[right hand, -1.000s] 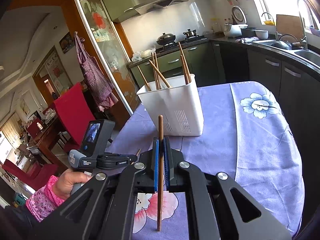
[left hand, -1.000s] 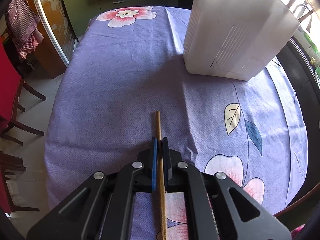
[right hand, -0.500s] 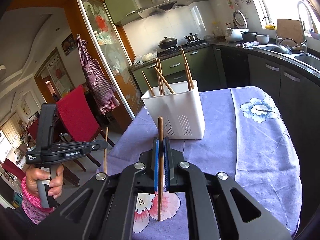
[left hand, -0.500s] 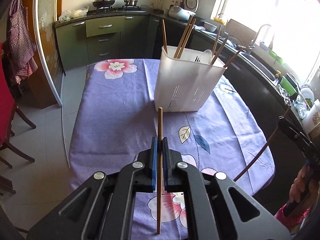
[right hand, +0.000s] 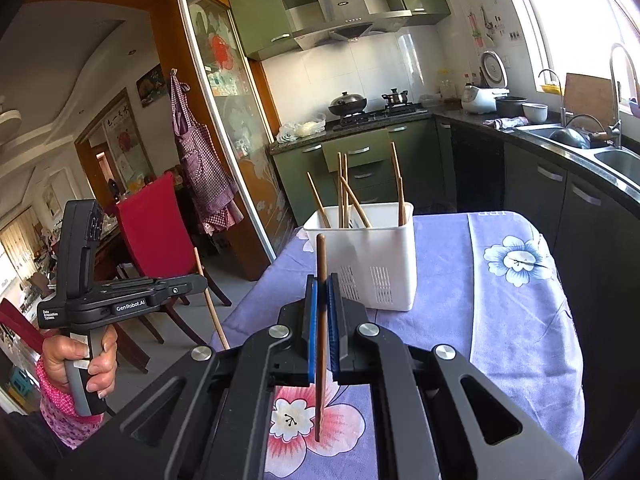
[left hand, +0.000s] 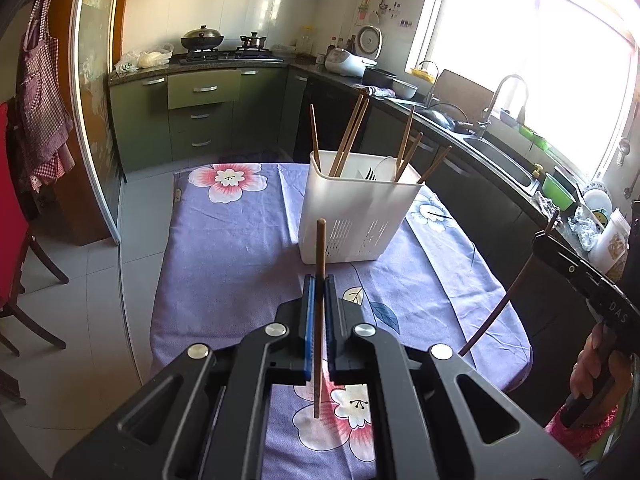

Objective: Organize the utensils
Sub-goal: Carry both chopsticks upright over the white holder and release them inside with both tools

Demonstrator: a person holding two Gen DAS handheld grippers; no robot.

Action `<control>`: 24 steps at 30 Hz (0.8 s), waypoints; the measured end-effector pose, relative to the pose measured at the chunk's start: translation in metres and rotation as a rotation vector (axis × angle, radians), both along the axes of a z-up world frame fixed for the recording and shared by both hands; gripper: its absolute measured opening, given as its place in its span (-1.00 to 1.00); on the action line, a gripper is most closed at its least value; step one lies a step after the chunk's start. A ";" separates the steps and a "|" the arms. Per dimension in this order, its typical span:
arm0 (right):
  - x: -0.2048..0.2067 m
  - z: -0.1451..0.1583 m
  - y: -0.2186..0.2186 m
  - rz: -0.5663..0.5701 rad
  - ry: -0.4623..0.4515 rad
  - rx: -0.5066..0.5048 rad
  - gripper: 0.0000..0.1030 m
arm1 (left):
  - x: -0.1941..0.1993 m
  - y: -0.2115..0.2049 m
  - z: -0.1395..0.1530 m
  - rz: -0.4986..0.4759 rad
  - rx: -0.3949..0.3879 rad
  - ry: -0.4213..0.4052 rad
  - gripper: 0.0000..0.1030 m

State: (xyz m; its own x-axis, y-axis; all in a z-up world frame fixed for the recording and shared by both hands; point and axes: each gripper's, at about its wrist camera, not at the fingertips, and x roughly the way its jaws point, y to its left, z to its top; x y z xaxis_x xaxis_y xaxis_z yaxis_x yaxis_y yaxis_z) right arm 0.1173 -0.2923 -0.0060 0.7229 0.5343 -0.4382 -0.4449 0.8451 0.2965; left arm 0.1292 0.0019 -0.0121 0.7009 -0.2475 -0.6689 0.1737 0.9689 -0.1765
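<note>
I have lifted the left gripper (left hand: 319, 280) clear of the purple tablecloth (left hand: 224, 248) and tipped it up: a second ago its camera saw only cloth and the side of the white utensil holder (left hand: 356, 216), now it takes in the holder's open top, the stove and the window. The chopstick (left hand: 319, 312) clamped in it rose along. The right gripper (right hand: 321, 280) and its chopstick (right hand: 320, 336) climbed slightly. From the right wrist view, my left hand (right hand: 80, 360) sits higher and its device stands upright.
</note>
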 end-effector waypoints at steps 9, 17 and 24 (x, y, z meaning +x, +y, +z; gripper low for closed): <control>0.021 0.053 0.001 -0.014 -0.091 -0.024 -0.89 | 0.024 0.000 0.043 -0.023 -0.012 -0.060 -0.91; 0.059 0.115 0.001 -0.044 -0.187 -0.028 -0.89 | 0.048 -0.004 0.104 -0.040 -0.023 -0.159 -0.91; 0.102 0.155 0.007 -0.103 -0.259 -0.026 -0.89 | 0.069 -0.012 0.151 -0.037 -0.019 -0.276 -0.91</control>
State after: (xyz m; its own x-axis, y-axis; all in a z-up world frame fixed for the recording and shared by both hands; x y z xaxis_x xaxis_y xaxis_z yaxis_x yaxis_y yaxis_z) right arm 0.2196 -0.2854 0.1486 0.8624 0.4434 -0.2442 -0.4145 0.8955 0.1619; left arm 0.1980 -0.0106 0.1388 0.8462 -0.2874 -0.4488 0.2531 0.9578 -0.1361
